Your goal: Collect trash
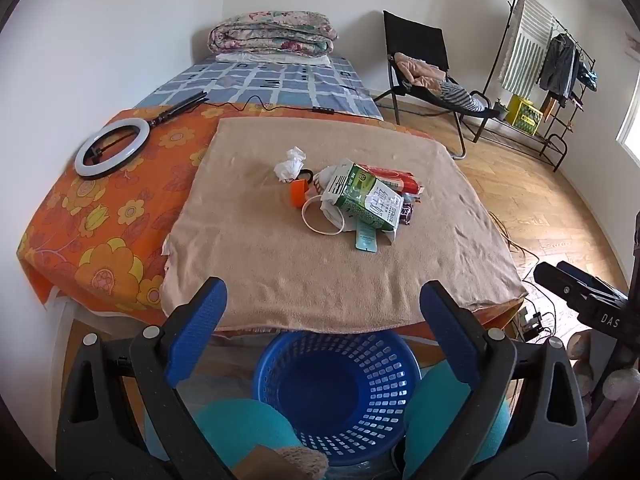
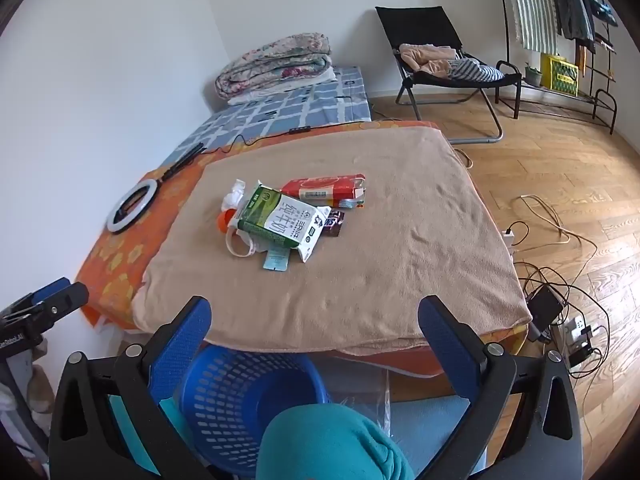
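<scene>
Left wrist view: the left gripper is held with its blue fingers wide apart, gripping nothing. The right gripper is spread apart too. A green-and-white milk carton, crumpled white tissue and red wrapper are piled mid-table on the tan towel. A blue plastic basket is seen under the table's near edge.

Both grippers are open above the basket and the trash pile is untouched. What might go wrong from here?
1. The green milk carton lies on top of the red wrapper, the chocolate bar and the white ring; lifting it may scatter them.
2. The blue basket sits partly under the towel's edge, so dropped items may miss it.
3. The crumpled tissue is light and may slip from the pads.
</scene>
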